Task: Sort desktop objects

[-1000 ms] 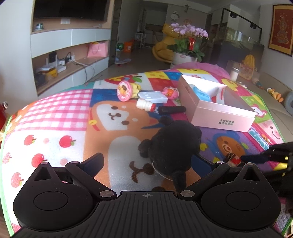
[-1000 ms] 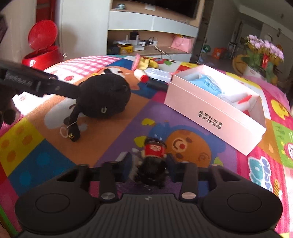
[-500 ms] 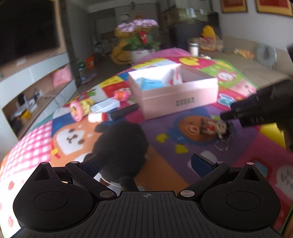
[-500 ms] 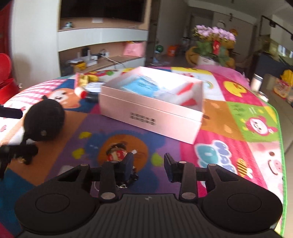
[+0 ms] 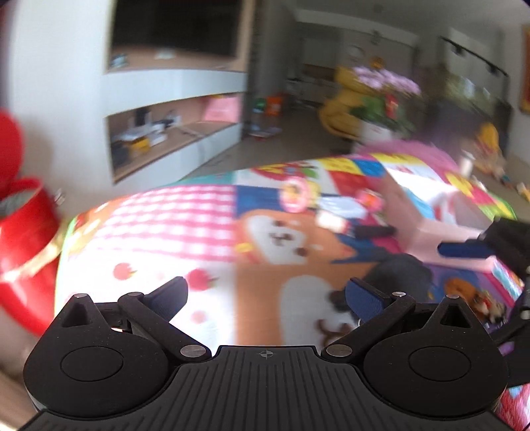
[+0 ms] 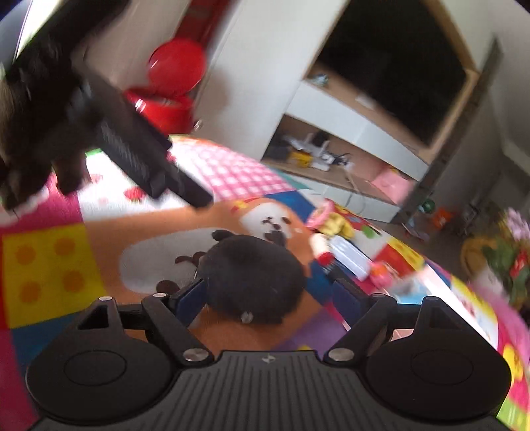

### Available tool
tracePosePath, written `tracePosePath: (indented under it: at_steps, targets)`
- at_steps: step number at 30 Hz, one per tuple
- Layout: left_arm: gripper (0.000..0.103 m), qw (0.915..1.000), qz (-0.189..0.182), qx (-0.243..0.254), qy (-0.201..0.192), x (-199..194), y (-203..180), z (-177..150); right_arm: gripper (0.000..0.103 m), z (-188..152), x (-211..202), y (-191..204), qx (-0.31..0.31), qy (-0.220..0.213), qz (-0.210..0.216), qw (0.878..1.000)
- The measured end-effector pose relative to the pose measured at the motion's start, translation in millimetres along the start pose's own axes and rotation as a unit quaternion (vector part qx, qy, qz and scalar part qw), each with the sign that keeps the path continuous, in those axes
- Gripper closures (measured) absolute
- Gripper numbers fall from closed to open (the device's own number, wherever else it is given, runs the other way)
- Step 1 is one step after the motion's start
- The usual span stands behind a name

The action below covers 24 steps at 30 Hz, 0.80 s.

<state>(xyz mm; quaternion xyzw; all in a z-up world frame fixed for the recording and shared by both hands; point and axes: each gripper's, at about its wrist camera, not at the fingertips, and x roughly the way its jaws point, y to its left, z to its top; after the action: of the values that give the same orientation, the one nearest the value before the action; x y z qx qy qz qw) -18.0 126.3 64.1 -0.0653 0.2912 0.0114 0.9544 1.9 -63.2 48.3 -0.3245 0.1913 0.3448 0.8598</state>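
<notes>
Cartoon-print mat covers the bench; both views are motion-blurred. We see the left gripper with fingers wide, holding nothing, the black plush just past its right finger. Right gripper has fingers wide around the black plush, not closed; pink box sits beyond.

Blurry living room, white wall unit with dark TV, cluttered wooden shelf (cables, small boxes), red bin at left, pink flowering plant, grey floor, daylight.
</notes>
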Motion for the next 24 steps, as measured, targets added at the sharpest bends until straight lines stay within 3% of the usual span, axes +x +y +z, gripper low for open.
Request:
tracePosePath:
  at_steps: [2, 3, 5, 11, 15, 20, 24]
  targets:
    - [0.000, 0.9997, 0.003, -0.025, 0.001, -0.9, 16.9, -2.2, 0.027, 7.7, 13.6, -7.8, 0.014, 0.009, 0.018, 1.000]
    - [0.000, 0.9994, 0.003, -0.033, 0.001, -1.4, 24.4, -3.7, 0.036, 13.5, 19.7, -15.1, 0.035, 0.016, 0.030, 0.999]
    - [0.000, 0.9991, -0.002, -0.042, -0.003, -2.5, 35.0, -5.9, 0.037, 24.3, 31.0, -36.8, 0.100, 0.026, 0.046, 0.994]
    - [0.000, 0.9981, -0.054, -0.028, -0.013, 3.2, 27.9, -7.3, 0.037, 29.6, 68.4, -95.4, 0.288, 0.053, 0.068, 0.954]
    - [0.000, 0.9969, -0.074, 0.017, -0.021, 20.5, -1.6, -5.4, 0.037, 29.7, 73.8, -105.2, 0.304, 0.051, 0.021, 0.951]
    - [0.000, 0.9875, -0.110, 0.112, -0.013, 61.2, -52.3, 3.3, 0.035, 25.5, 77.6, -114.9, 0.319, 0.045, 0.029, 0.946]
    - [0.000, 0.9793, -0.139, 0.146, 0.020, 101.6, -83.5, 9.9, 0.035, 22.6, 72.9, -119.8, 0.331, 0.033, 0.034, 0.943]
